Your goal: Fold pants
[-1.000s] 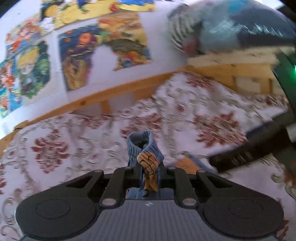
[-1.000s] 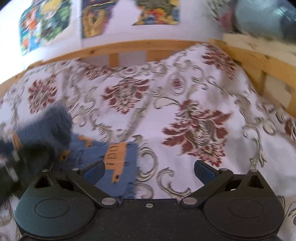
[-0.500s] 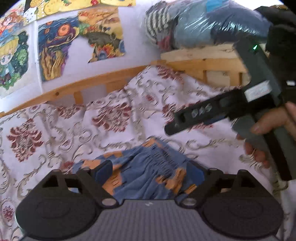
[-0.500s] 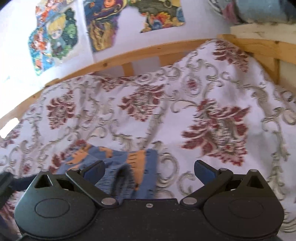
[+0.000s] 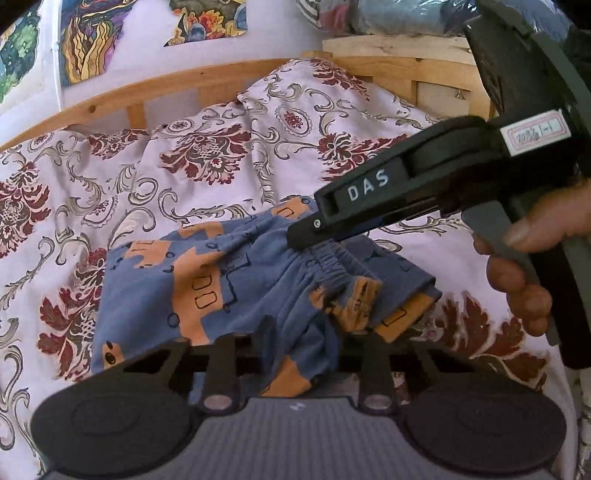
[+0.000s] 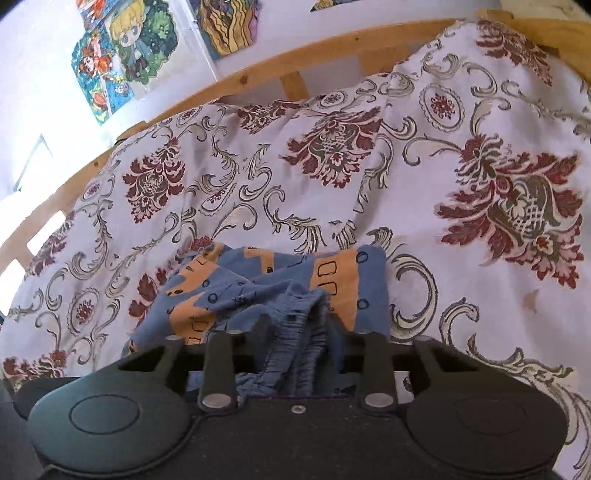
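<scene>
Bedspread of pale lilac cloth, printed with maroon medallions and grey scrolls, fills both views and drapes over a light wooden bed rail that curves from nine o'clock to one o'clock. Above the rail, bright cartoon pictures hang on a white wall at eleven o'clock in the right wrist view. A bundle wrapped in clear plastic sits on pale wooden boards at one o'clock in the left wrist view.

Small blue pants with orange blocks and black outline shapes lie crumpled on the bedspread, at centre in both views.

The black right gripper reaches in from three o'clock in the left wrist view, a hand around its grey handle; its tip meets the gathered elastic waistband. Its own view shows the fingers drawn together, clamping that ribbed waistband.

The left gripper, at six o'clock of its own view, has its fingers drawn in on a fold of the blue cloth.
</scene>
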Demonstrator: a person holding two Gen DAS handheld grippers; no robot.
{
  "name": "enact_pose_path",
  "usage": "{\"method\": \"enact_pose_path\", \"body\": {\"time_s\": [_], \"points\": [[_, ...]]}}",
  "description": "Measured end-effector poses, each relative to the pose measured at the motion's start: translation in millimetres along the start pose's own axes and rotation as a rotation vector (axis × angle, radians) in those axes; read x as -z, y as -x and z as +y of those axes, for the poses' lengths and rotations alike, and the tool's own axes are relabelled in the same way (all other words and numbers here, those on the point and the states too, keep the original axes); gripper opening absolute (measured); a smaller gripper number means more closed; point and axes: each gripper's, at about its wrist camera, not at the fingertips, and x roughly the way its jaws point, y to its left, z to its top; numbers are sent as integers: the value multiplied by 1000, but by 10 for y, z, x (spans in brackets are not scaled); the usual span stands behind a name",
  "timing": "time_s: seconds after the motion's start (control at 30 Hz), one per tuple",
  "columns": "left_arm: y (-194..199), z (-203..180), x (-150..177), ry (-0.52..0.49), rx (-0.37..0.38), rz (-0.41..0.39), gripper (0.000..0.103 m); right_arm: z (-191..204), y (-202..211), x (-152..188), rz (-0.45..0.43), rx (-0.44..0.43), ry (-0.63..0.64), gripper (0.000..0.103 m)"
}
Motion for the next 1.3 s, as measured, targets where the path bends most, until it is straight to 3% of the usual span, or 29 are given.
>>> {"method": "enact_pose_path", "body": {"time_s": [0.03, 0.23, 0.47, 0.77, 1.3], "points": [[11, -7, -4, 0, 3, 0, 21, -1, 24, -2, -10, -3, 3, 8], [44, 88, -101, 65, 36, 14, 12, 51, 134, -33, -36, 1, 19, 8], [67, 85, -128, 66, 34, 9, 9, 79, 196, -52, -61, 7, 31, 7], [197, -93, -348, 46, 58, -30, 9, 21, 500, -115, -154, 49, 20, 7], [-21, -244, -343, 41, 81, 11, 9, -113, 429, -64, -110, 136, 4, 5]]}}
